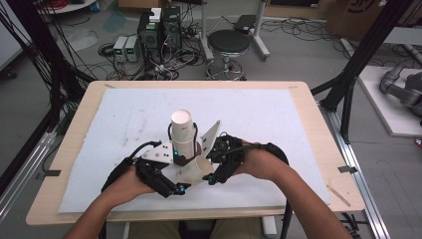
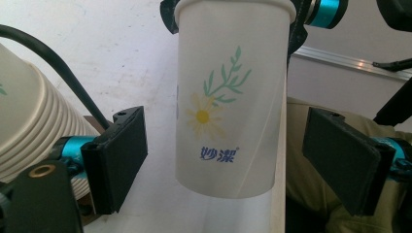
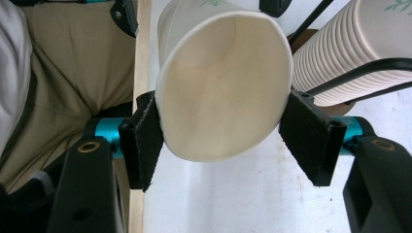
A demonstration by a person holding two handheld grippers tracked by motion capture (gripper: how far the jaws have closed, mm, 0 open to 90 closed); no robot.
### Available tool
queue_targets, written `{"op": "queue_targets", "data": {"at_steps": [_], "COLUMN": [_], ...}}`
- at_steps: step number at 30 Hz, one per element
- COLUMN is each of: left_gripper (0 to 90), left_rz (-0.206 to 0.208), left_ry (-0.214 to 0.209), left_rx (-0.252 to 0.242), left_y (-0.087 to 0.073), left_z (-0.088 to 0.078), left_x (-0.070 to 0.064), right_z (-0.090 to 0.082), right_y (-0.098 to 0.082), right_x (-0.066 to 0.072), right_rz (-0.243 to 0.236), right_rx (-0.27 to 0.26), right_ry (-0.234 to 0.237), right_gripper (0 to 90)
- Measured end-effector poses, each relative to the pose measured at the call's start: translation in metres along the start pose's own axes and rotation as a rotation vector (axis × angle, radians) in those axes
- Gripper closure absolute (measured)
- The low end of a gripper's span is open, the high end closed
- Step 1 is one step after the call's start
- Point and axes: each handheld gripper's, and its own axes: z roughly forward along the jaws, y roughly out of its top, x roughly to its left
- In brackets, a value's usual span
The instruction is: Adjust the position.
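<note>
A wooden table point(image 1: 318, 149) carries a white mat point(image 1: 259, 124); 1 upright stack of paper cups point(image 1: 183, 132) stands on it.

hidden: cup stack point(image 1: 182, 133) base (behind grippers) | cut off: stack top point(image 3: 354, 43)

I am working in a robotics lab; cables point(image 1: 164, 59) sprawl over the grey floor point(image 1: 298, 55) around computer towers point(image 1: 159, 30) and a round stool point(image 1: 228, 42); black frame struts point(image 1: 366, 55) flank my surface point(image 1: 308, 107); a grey robot arm point(image 1: 400, 87) lies at the right.
</note>
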Motion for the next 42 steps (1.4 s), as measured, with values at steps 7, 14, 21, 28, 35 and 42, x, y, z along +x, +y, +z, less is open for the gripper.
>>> {"op": "queue_targets", "data": {"at_steps": [7, 14, 21, 28, 35, 42], "left_gripper": [19.5, 22.8, 28.6, 36.7, 36.6, 35.3], "left_rz": [-0.003, -0.004, -0.011, -0.003, -0.002, -0.030], "left_ry": [-0.008, -0.024, -0.045, -0.085, -0.077, -0.061], "left_rx": [0.026, 0.047, 0.072, 0.072, 0.058, 0.014], "left_y": [0.003, 0.006, 0.005, 0.005, 0.004, -0.004], "left_z": [0.005, 0.010, 0.014, 0.017, 0.017, 0.013], "left_x": [0.002, 0.003, 0.005, 0.005, 0.006, 0.008], "right_z": [0.003, 0.004, 0.007, 0.008, 0.008, -0.003], "right_y": [0.006, 0.012, 0.015, 0.018, 0.018, 0.006], "right_x": [0.001, 0.001, 0.003, 0.004, 0.003, -0.002], "right_rz": [-0.012, -0.030, -0.040, -0.054, -0.045, 0.028], "right_rx": [0.039, 0.066, 0.084, 0.092, 0.078, -0.069], "right_ry": [0.009, 0.011, 0.010, 0.009, 0.011, -0.020], "right_gripper": [34.8, 34.7, 34.6, 34.7, 32.0, 22.7]}}
